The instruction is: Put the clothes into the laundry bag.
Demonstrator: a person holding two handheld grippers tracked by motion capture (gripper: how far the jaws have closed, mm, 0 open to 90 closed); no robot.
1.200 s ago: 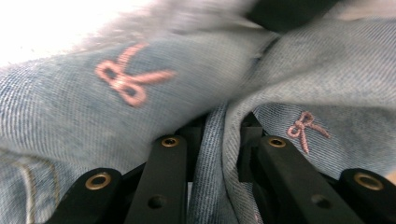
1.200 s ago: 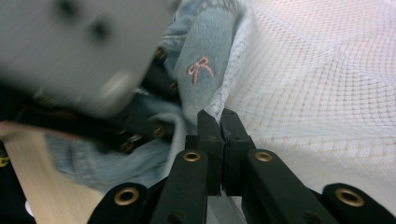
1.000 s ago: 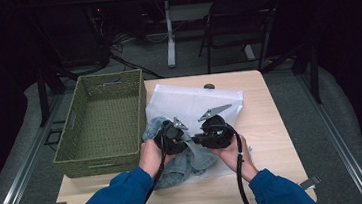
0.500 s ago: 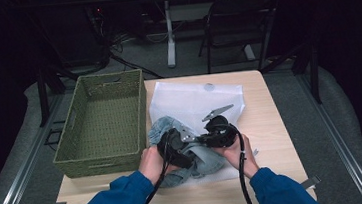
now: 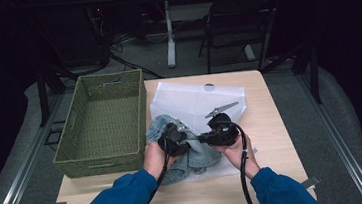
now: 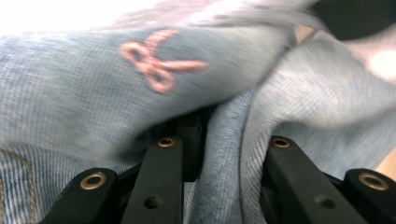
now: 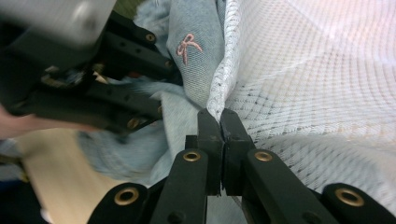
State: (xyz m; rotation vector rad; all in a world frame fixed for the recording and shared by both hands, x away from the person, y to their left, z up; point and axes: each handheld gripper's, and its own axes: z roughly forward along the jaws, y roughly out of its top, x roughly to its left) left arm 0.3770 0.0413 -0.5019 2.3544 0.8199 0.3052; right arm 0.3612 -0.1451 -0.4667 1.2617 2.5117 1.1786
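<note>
1. My right gripper (image 7: 220,122) is clamped on the edge of the white mesh bag (image 5: 196,100), lower centre of its own view.
2. My left gripper (image 6: 219,154) has just been closing, denim bunched between its jaws.
3. The jeans (image 5: 194,153) lie centre frame, partly on the bag, right of the basket (image 5: 101,122).
</note>
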